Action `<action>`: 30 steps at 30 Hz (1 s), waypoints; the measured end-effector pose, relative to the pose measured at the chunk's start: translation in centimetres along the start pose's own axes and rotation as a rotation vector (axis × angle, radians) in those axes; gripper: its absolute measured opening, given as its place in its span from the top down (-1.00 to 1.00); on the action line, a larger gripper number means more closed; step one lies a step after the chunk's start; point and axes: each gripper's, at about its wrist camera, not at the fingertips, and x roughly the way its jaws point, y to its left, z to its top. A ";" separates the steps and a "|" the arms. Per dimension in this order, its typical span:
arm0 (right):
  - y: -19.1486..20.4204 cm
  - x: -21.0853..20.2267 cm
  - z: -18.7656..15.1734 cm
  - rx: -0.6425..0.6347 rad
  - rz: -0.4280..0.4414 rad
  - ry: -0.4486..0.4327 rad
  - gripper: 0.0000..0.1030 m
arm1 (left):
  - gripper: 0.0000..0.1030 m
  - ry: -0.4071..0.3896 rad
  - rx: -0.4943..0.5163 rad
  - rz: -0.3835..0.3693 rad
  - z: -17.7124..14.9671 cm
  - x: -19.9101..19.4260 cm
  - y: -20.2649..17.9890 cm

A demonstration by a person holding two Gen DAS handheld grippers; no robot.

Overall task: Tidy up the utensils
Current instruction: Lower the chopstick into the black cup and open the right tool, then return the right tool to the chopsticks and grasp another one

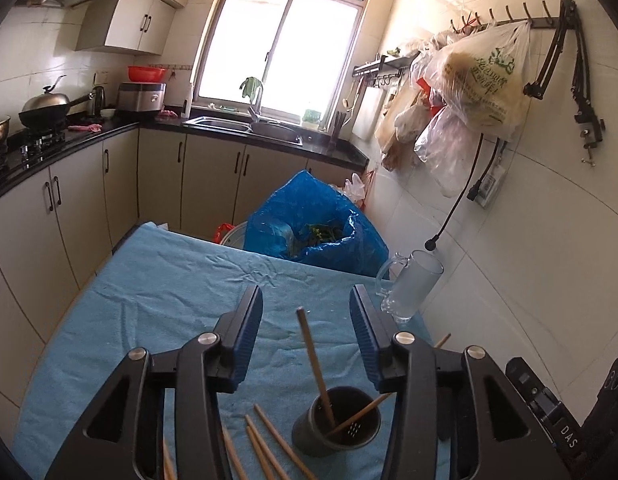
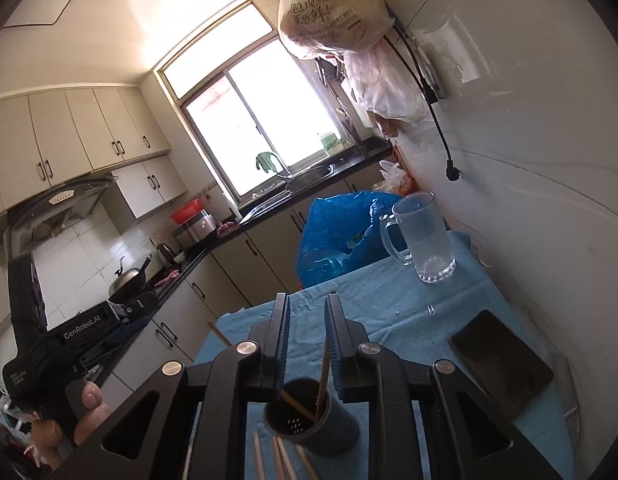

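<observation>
On the far left of the right wrist view we see our left-hand device lettered "GenRobot.AI" (image 2: 84, 330), a thumb (image 2: 91, 396) on its grip. Loose chopsticks (image 1: 269, 448) lie on the blue cloth (image 1: 149, 300) just left of the dark holder (image 1: 336, 424), where two chopsticks (image 1: 315, 364) stand tilted. Our left gripper (image 1: 306, 316) hangs above the holder, jaws apart, pressing nothing. Our right gripper (image 2: 307, 328) is narrowly parted; one chopstick rises between its pads (contact unclear). Further right stand a glass mug (image 2: 425, 236) and a dark phone (image 2: 501, 364). A hanging bag (image 2: 329, 4) bears green Chinese print ending "鲜!".
</observation>
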 end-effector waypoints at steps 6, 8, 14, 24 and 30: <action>0.5 -1.3 -2.4 -0.012 0.021 0.057 0.58 | 0.15 0.011 0.002 0.035 -1.9 -2.8 2.6; 0.8 -1.3 -3.5 -0.020 0.026 0.086 0.58 | 0.15 0.024 -0.007 0.057 -2.8 -3.5 4.0; 2.0 -0.1 -6.3 -0.045 0.048 0.180 0.58 | 0.15 0.094 -0.047 0.135 -6.2 -4.8 9.2; 5.4 2.2 -10.3 -0.121 0.074 0.310 0.58 | 0.15 0.256 -0.216 0.259 -12.3 -4.5 20.2; 6.5 3.8 -11.9 -0.147 0.076 0.370 0.58 | 0.15 0.353 -0.289 0.241 -14.3 -2.8 22.3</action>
